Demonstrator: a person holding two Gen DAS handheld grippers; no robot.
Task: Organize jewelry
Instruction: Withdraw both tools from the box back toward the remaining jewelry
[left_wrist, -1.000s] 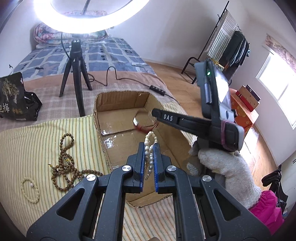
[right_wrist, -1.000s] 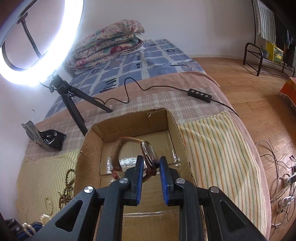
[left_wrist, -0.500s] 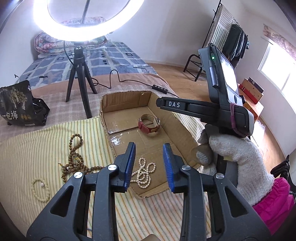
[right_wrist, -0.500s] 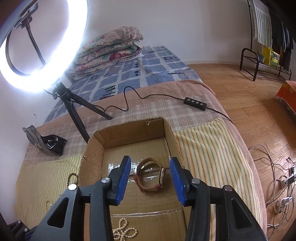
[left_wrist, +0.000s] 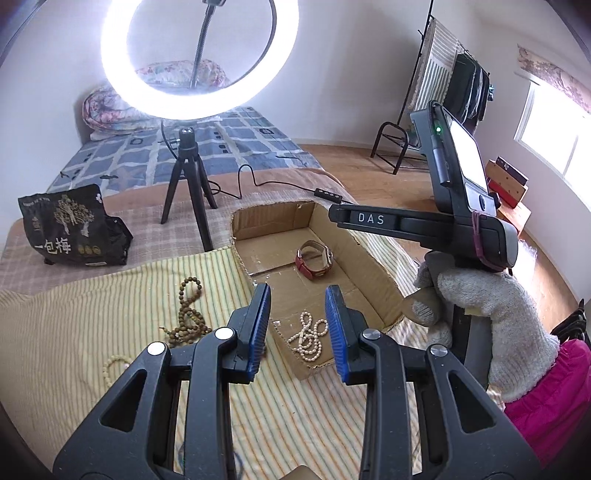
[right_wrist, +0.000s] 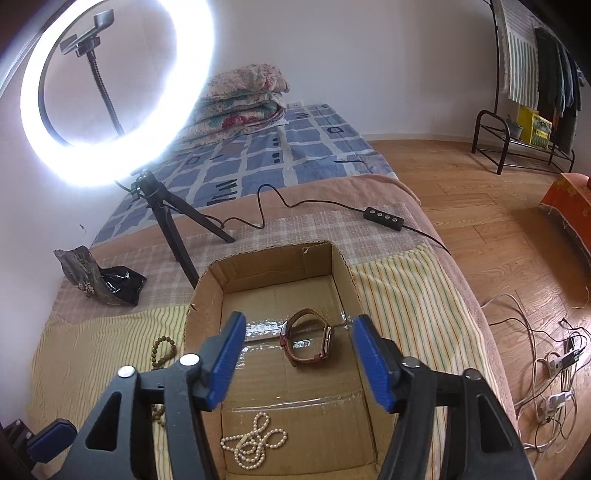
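A shallow cardboard box (left_wrist: 373, 273) (right_wrist: 207, 291) lies on the striped cloth. Inside it lie a red-strapped watch (left_wrist: 314, 258) (right_wrist: 308, 338) and a white pearl necklace (left_wrist: 308, 334) (right_wrist: 253, 445). My left gripper (left_wrist: 297, 328) is open and empty above the box's near corner. My right gripper (right_wrist: 299, 363) is open and empty above the box, seen from the side in the left wrist view (left_wrist: 332, 214). Brown wooden beads (left_wrist: 186, 310) (right_wrist: 160, 347) and a small pale bead bracelet (left_wrist: 110, 367) lie on the cloth left of the box.
A ring light on a black tripod (left_wrist: 188, 173) (right_wrist: 166, 221) stands behind the box, its cable and controller (right_wrist: 384, 214) trailing right. A black snack bag (left_wrist: 74, 225) (right_wrist: 99, 280) sits far left. The bed edge drops to wooden floor (right_wrist: 498, 221) on the right.
Both grippers opened and let go: the pearl necklace and the watch now lie in the box. Both grippers have pulled back and up.
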